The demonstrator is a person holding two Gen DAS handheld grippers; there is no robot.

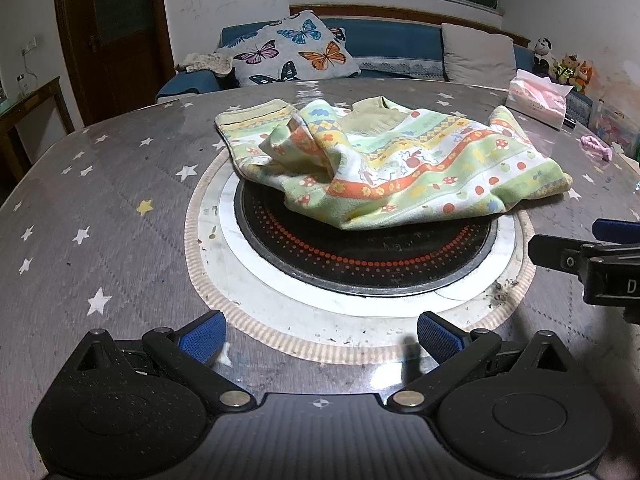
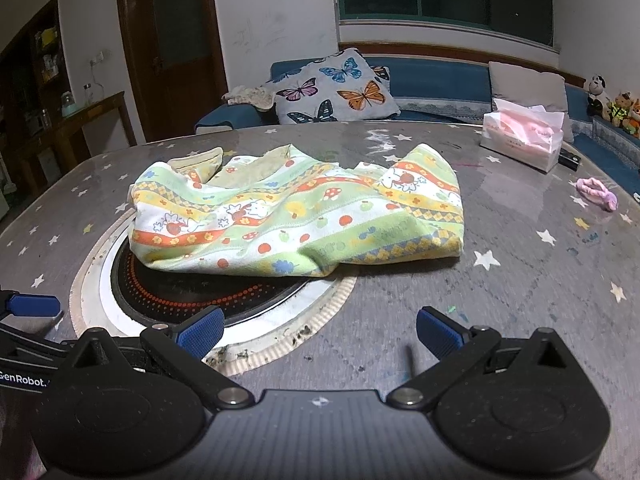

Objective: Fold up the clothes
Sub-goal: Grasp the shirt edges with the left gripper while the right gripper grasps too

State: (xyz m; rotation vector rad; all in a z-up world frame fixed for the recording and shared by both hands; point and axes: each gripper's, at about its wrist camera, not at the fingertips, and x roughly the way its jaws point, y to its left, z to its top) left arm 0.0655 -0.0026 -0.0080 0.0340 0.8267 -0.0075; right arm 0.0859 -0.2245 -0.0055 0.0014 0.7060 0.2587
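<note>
A small child's garment (image 1: 400, 160) (image 2: 304, 216), green, yellow and orange striped with mushrooms and apples, lies rumpled in the middle of the round table, partly over the black hotplate (image 1: 360, 248) (image 2: 192, 292). My left gripper (image 1: 322, 338) is open at the near edge of the table, short of the garment, its blue pads holding nothing. My right gripper (image 2: 320, 334) is open too, nearer than the garment and empty. The right gripper also shows at the right edge of the left wrist view, and the left gripper at the left edge of the right wrist view.
The table (image 1: 100, 220) (image 2: 520, 280) has a grey star-print cover. A tissue pack (image 1: 538, 98) (image 2: 524, 136) and a pink hair tie (image 1: 598, 146) (image 2: 598, 192) lie at the far right. Behind is a blue sofa (image 2: 432, 80) with a butterfly cushion (image 1: 292, 50) (image 2: 332, 88).
</note>
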